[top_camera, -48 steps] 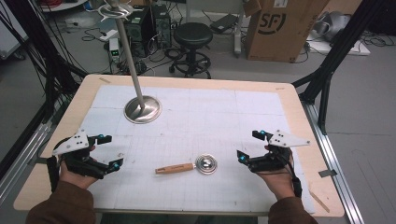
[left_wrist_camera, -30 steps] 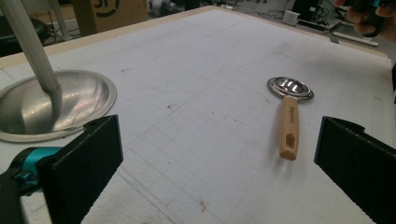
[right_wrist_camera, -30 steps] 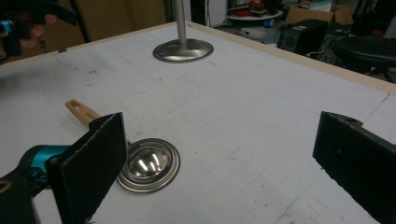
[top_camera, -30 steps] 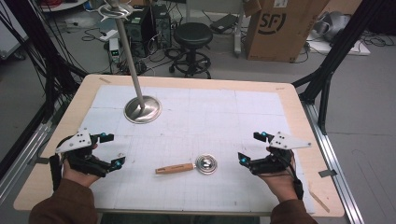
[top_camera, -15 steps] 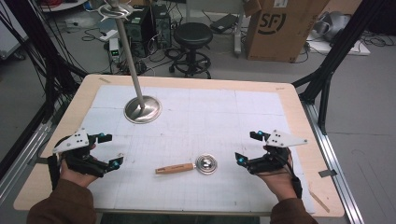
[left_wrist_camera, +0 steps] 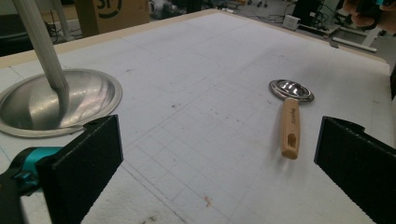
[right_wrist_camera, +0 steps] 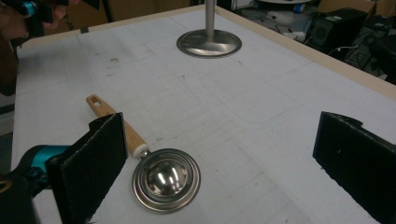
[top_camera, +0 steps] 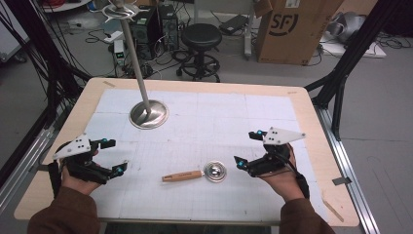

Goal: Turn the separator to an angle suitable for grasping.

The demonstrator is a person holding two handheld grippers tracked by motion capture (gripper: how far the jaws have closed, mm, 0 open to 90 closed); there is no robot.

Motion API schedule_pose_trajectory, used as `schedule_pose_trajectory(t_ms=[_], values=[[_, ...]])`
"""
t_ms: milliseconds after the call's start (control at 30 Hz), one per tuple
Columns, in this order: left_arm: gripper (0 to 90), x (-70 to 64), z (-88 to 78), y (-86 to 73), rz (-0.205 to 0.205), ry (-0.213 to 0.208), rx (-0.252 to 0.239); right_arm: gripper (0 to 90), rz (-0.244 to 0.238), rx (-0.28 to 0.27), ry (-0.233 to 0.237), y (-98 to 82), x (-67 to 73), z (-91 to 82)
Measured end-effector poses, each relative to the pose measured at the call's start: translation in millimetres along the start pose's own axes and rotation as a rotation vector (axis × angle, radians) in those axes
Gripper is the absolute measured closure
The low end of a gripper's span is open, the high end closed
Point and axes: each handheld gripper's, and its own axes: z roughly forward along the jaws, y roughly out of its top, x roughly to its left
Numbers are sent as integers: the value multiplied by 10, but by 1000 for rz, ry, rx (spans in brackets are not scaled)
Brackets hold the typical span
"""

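High view: two grippers, left gripper (top_camera: 111, 156) and right gripper (top_camera: 247, 148), both spread apart, flank one wooden-handled steel ladle (top_camera: 197, 174) at lower centre; one steel pole stand (top_camera: 148, 114) upper left. Left gripper view: ladle (left_wrist_camera: 290, 112) right of centre. Right gripper view: ladle (right_wrist_camera: 149, 163) lower centre.

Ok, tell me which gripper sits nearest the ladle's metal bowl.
The right gripper: the ladle points its bowl toward it, while its wooden handle points toward the farther left gripper.

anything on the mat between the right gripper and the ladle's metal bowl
No. In the high view, the stretch between the right gripper and the ladle bowl is bare white grid mat.
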Motion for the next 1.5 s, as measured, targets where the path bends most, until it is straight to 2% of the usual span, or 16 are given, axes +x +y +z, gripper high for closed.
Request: schedule_pose_trajectory(t_ms=[567, 633, 667, 700, 933, 1000, 1033, 1067, 1100, 1133, 1367, 1500], values=[[16, 1, 16, -4, -1, -4, 7, 20, -67, 95, 50, 203, 55, 293], [16, -4, 27, -5, 1, -6, 8, 44, -96, 120, 68, 241, 89, 373], [16, -6, 29, -5, 0, -7, 10, 44, -96, 120, 68, 241, 89, 373], [16, -6, 29, -6, -1, -7, 10, 47, -123, 132, 77, 268, 109, 424], [16, -3, 22, -6, -2, -4, 7, 60, -153, 166, 105, 323, 150, 564], [16, -4, 23, -6, 3, -3, 10, 152, -170, 208, 152, 338, 160, 629], [16, -4, 23, -6, 4, -2, 10, 152, -170, 208, 152, 338, 160, 629], [16, -4, 23, -6, 3, -4, 9, 161, -174, 234, 182, 337, 163, 672], [16, -3, 23, -6, 3, -3, 8, 161, -174, 234, 182, 337, 163, 672], [16, -3, 23, -6, 2, -2, 8, 163, -165, 256, 193, 336, 170, 696], [16, -2, 26, -7, 4, 0, 12, 231, -231, 354, 234, 377, 257, 909], [16, -5, 40, -16, 6, -3, 19, 233, -248, 384, 239, 358, 280, 992]])
